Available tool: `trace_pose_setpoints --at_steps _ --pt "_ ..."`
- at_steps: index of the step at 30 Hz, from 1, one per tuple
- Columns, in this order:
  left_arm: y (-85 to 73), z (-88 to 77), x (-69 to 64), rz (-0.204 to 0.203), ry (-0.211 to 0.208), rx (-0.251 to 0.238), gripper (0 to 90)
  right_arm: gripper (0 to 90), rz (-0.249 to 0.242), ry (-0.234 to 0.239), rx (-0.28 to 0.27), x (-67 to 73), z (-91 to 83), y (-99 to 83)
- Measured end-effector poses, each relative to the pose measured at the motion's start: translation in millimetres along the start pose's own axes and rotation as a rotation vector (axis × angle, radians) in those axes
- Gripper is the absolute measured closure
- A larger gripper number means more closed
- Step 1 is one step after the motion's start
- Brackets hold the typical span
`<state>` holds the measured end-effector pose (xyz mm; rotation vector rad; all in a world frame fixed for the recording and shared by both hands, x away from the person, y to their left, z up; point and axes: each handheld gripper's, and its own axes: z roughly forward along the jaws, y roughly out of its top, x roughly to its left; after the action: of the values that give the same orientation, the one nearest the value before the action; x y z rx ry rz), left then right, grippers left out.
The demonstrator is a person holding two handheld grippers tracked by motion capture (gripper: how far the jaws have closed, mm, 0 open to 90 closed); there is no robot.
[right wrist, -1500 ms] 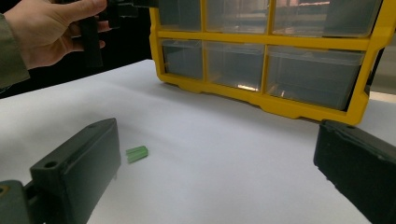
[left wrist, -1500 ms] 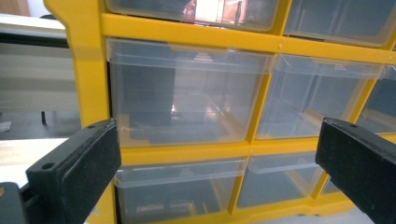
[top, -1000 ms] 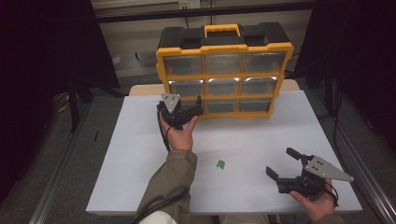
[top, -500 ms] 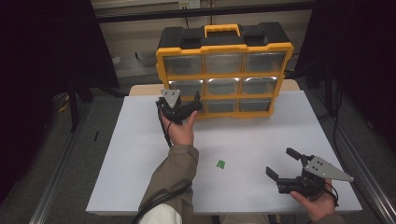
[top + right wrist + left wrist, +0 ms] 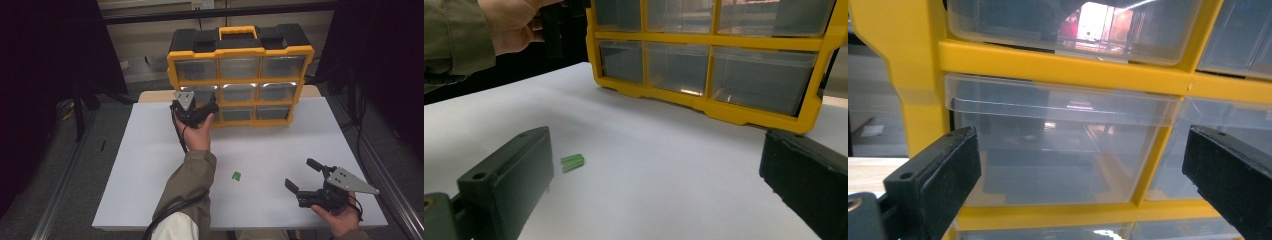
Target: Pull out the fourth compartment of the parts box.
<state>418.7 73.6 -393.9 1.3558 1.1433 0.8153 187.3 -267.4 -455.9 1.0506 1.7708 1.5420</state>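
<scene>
The left tongs (image 5: 200, 111) are spread wide and grip nothing; they are held up close to the front of the yellow drawer cabinet (image 5: 240, 75). Straight ahead of them, framed between the two jaws in the left gripper view, sits a clear drawer (image 5: 1058, 145) in the cabinet's left column, shut in its slot. The right tongs (image 5: 306, 176) are also spread and empty, held low over the near right part of the white worktop (image 5: 280, 145), well apart from the cabinet. A small green piece (image 5: 236, 175) lies on the worktop to the left of the right tongs, beside their left jaw in the right gripper view.
</scene>
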Motion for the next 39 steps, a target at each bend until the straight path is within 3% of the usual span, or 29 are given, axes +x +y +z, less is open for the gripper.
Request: trace_pose_setpoints --at_steps 6,8,12,13,14,16,19,21,22,26,27,28,31,33,38,39 --pt "-0.1 2.4 -0.6 -0.046 -0.003 0.001 3.4 0.9 0.001 0.004 0.002 -0.2 -0.1 0.0" --pt "-0.6 2.9 -1.0 -0.095 -0.004 -0.003 4.2 0.9 0.002 0.004 0.000 0.0 0.0 0.0" --pt "-0.6 2.8 0.4 -0.132 -0.018 -0.005 5.0 0.9 0.002 0.004 0.001 0.1 -0.1 0.0" --pt "-0.6 2.5 0.5 -0.174 -0.016 -0.013 5.5 0.9 0.002 0.007 0.000 -0.1 -0.1 0.0" --pt "-0.6 2.5 0.5 -0.174 -0.016 -0.013 5.7 0.9 0.002 0.007 0.000 -0.1 -0.1 0.0" --pt "-0.6 1.6 1.3 -0.222 -0.026 -0.011 6.2 0.9 0.004 0.008 0.000 -0.1 -0.1 -0.1" --pt "-0.4 1.9 0.8 -0.257 -0.022 -0.021 8.0 0.9 0.003 0.006 0.001 0.0 -0.2 0.0" --pt "-0.6 2.2 0.6 -0.314 -0.028 -0.031 8.7 0.9 -0.004 0.006 -0.001 -0.2 0.1 -0.1" --pt "-0.8 2.4 -0.4 -0.368 -0.042 -0.044 9.3 0.9 0.003 0.004 0.000 0.2 0.0 0.0" --pt "-0.8 3.5 -0.3 -0.419 -0.068 -0.035 14.3 0.9 -0.007 0.013 0.001 -0.8 -0.4 -0.3" --pt "-0.4 4.6 -1.8 -0.472 -0.059 -0.054 14.6 0.9 -0.005 0.014 -0.001 -0.8 -0.4 -0.3" --pt "-1.1 4.3 -0.7 -0.483 -0.070 -0.055 16.5 0.9 -0.004 0.012 -0.001 -0.6 -0.2 -0.3" --pt "-3.0 5.0 1.0 -0.565 -0.066 -0.068 18.9 0.9 -0.008 0.015 0.003 -0.9 -0.6 -0.3" --pt "-5.5 2.9 4.1 -0.570 -0.078 -0.054 24.2 0.9 -0.010 0.015 0.003 -0.8 -0.6 -0.3" --pt "-12.1 1.9 6.4 -0.697 -0.071 -0.097 32.6 0.9 -0.002 0.014 -0.003 -0.6 -0.2 -0.3" --pt "-13.3 2.0 7.3 -0.699 -0.077 -0.104 35.9 0.9 -0.002 0.013 -0.002 -0.6 -0.3 -0.3"
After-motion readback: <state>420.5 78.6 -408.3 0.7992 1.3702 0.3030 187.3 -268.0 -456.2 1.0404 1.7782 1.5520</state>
